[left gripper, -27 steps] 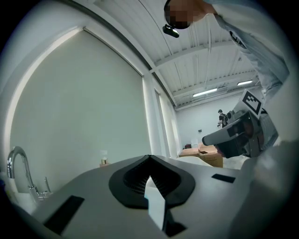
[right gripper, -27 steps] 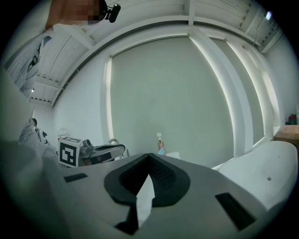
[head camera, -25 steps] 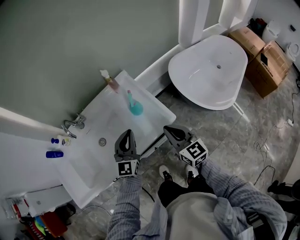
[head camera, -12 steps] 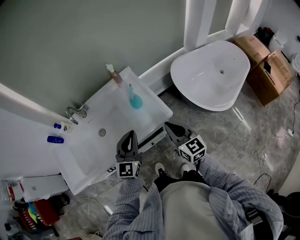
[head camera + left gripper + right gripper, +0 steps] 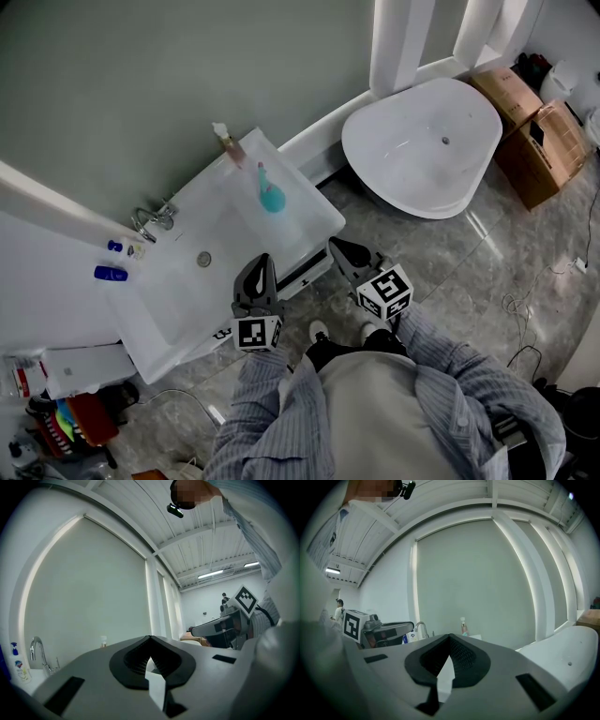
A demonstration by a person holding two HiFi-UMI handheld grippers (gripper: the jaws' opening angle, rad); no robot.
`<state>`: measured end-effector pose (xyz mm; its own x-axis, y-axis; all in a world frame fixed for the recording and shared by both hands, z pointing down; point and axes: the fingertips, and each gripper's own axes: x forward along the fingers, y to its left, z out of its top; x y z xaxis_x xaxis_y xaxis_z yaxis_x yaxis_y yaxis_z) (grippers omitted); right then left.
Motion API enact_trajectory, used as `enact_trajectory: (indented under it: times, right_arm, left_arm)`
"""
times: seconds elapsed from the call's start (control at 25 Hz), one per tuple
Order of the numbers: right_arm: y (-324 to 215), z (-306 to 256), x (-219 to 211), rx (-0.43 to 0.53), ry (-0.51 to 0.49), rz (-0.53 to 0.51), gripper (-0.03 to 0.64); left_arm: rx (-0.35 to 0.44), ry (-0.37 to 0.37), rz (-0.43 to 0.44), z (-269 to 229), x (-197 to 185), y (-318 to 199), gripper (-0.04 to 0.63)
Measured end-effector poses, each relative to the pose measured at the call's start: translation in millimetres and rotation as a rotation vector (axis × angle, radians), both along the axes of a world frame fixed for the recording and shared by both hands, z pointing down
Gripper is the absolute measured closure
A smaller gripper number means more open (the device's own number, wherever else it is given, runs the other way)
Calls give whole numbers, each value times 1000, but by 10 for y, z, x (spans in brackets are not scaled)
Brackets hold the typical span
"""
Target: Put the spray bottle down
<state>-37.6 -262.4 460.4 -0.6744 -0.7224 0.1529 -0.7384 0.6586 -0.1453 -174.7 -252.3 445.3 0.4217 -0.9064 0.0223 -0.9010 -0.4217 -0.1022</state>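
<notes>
The teal, pink-topped spray bottle point(image 5: 271, 195) stands on the sink point(image 5: 173, 298). At the sink's front edge we hold left gripper point(image 5: 262, 264) and right gripper point(image 5: 337, 247), both closed and empty.

Left tool point(image 5: 264, 262) and right tool point(image 5: 337, 247) closed, empty

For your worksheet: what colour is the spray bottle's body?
Spray bottle: teal, best in head view.

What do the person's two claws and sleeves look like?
Both the left claw and right claw are grey with black ribbed pads, tapering to a point. Each carries a white cube printed with black square markers. The sleeves are striped blue-grey shirt fabric.
</notes>
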Motion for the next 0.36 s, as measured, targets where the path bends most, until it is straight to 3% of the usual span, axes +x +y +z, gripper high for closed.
enact_trajectory:
  times: [0.36]
  right_arm:
    - [-9, 8, 25, 2, 1, -2, 603]
  left_arm:
    - [12, -1, 5, 1, 55, -15, 594]
